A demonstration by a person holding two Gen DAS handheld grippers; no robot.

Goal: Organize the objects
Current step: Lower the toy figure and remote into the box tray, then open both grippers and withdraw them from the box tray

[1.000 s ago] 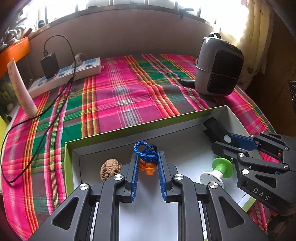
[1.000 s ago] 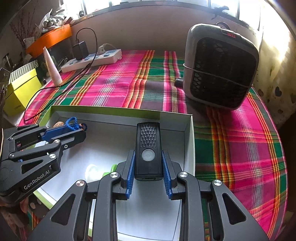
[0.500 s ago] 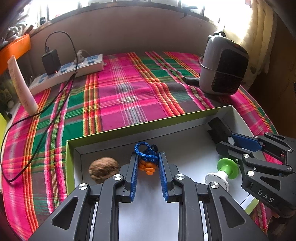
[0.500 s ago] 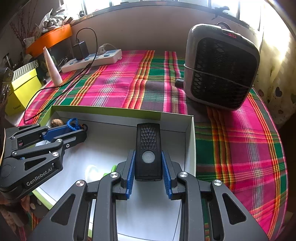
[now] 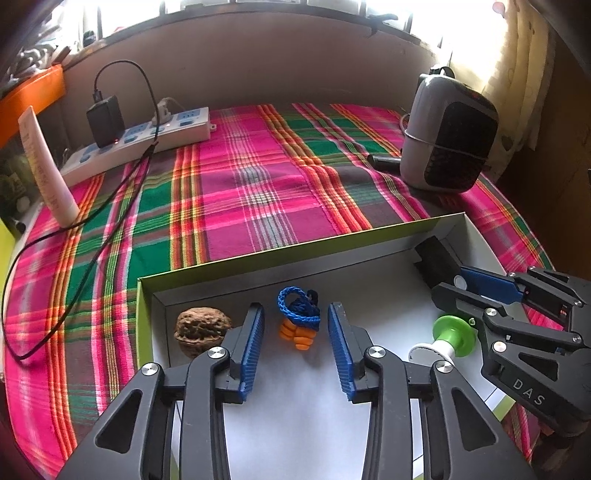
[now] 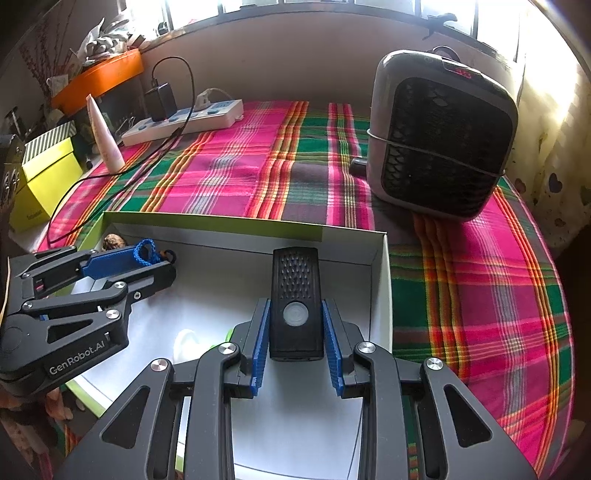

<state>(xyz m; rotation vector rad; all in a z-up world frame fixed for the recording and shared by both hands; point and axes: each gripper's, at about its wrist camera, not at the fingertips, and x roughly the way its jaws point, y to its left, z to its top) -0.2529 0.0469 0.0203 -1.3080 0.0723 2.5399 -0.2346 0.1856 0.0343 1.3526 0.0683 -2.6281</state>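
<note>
The shallow white box [image 5: 207,275] sits on the plaid cloth. Inside it, the left gripper [image 5: 295,343] has just been opening; its blue pads stand clear of the blue-and-orange cord charm [image 5: 298,317] lying between them. A walnut [image 5: 201,330] lies near the box's left wall, a green-and-white spool [image 5: 445,341] further right. The right gripper [image 6: 295,343] has just been opening too, its pads just off the black remote [image 6: 295,299] by the box's right wall.

Daylight pours in from the window [image 5: 295,7] along the far wall, blown out to white there and on the curtain [image 5: 517,74] at the right. The plaid cloth [image 5: 258,177] and the white box floor [image 6: 295,406] are bright and sharp, with soft shadows. Both fisheye views bend straight lines strongly and darken to black at the corners
</note>
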